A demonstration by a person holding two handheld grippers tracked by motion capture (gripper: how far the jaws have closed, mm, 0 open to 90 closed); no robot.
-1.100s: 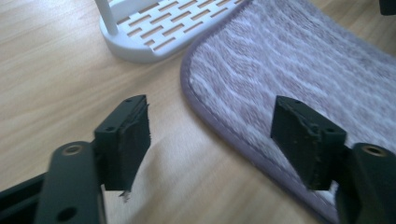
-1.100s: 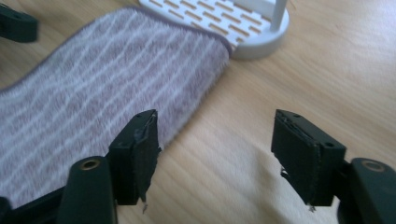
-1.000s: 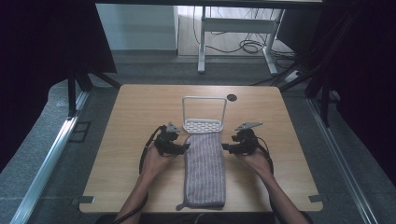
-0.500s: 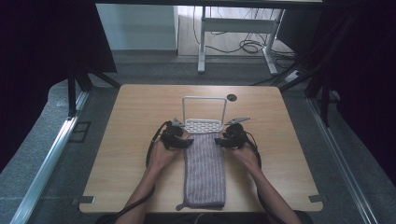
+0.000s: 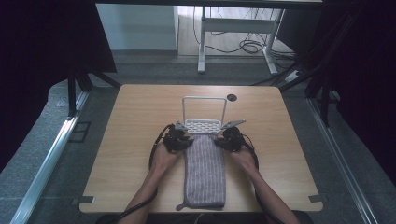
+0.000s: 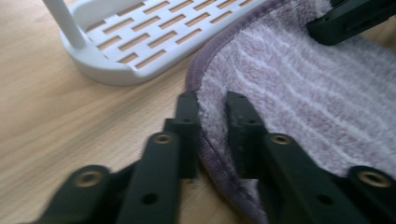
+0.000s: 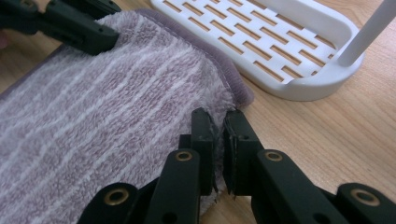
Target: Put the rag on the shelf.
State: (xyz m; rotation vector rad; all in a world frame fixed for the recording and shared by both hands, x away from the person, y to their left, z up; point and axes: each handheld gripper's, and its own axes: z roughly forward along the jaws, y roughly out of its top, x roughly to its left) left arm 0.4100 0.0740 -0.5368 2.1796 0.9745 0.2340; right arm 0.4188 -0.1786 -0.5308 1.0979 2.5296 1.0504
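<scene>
Purple striped terry, the towel (image 5: 204,175) lies lengthwise at the centre-bottom of the high view, its far end just short of the white rack (image 5: 203,125) above it. My left gripper (image 6: 211,116) has its jaws narrowed on the far left corner with a fold of pile between them, though a slight gap shows. My right gripper (image 7: 218,130) is pinched nearly closed on the far right corner's hem. Risk, in my judgement: the left hold takes little more than the edge binding, so a lift could let that corner slip free and leave the towel hanging skewed from one side; the corners also sit close to the rack base, and a forward drag could snag it. Against the frame half a second earlier, both hands stand slightly farther up the frame, nearer the rack.
</scene>
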